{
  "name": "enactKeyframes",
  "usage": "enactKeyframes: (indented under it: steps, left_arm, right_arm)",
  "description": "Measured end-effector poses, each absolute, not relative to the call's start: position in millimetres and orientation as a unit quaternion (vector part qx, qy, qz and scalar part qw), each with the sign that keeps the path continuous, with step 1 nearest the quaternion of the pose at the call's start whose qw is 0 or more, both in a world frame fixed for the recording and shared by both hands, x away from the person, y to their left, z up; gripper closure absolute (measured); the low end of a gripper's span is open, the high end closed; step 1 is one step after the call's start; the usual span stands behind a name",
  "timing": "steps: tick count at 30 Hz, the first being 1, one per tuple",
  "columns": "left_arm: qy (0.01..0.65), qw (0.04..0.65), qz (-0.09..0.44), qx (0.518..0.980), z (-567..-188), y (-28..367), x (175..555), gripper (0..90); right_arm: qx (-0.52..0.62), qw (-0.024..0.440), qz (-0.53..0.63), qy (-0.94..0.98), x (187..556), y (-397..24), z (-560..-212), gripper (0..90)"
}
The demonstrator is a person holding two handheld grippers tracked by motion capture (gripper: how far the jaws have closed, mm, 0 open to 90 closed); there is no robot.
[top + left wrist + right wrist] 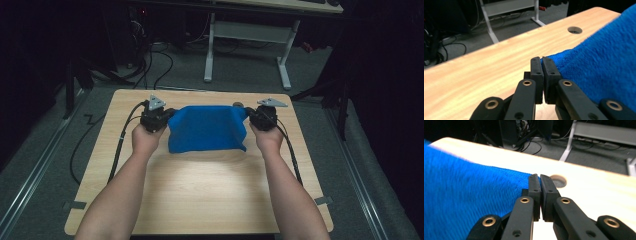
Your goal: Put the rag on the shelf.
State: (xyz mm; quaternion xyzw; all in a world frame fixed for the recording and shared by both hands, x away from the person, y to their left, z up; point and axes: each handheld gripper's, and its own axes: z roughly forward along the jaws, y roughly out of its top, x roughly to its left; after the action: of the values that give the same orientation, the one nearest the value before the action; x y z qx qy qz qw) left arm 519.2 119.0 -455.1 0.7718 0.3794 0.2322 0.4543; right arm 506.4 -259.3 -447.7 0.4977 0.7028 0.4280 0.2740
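Observation:
A blue towel point(207, 129) hangs stretched between both grippers over the far half of the wooden table point(200, 190). My left gripper point(161, 116) is shut on the towel's left far corner; in the left gripper view its jaws pinch the blue towel point(599, 67) at the left gripper point(542, 60) tips. My right gripper point(257, 116) is shut on the right far corner; in the right gripper view the blue towel point(466, 195) runs off to the left from the right gripper point(537, 177) tips. The towel's lower edge touches the tabletop.
A round cable hole point(574, 30) sits in the table near its far edge, also seen as the hole point(559, 181) just behind the right jaws. A white desk frame point(247, 37) and floor cables point(155, 65) lie beyond the table. Black cables trail from both grippers.

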Motion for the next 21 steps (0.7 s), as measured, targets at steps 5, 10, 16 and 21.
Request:
enactKeyframes:
  steps: [5,10,16,21]
  left_arm:
    - [0.376,0.452,0.225,0.778,-465.5,117.0,514.7,88.2]
    - [0.382,0.450,0.209,0.780,-481.0,114.6,510.4,88.2]
    - [0.383,0.455,0.198,0.779,-493.7,113.1,506.2,87.9]
    - [0.384,0.458,0.193,0.778,-497.7,112.7,504.4,87.7]
  right_arm:
    - [0.494,0.260,0.430,0.709,498.7,-255.1,-463.3,88.6]
    - [0.494,0.253,0.427,0.714,494.8,-254.7,-471.5,88.5]
    - [0.498,0.250,0.426,0.712,490.7,-254.7,-478.8,88.4]
    - [0.505,0.247,0.418,0.713,491.6,-258.8,-485.4,88.1]
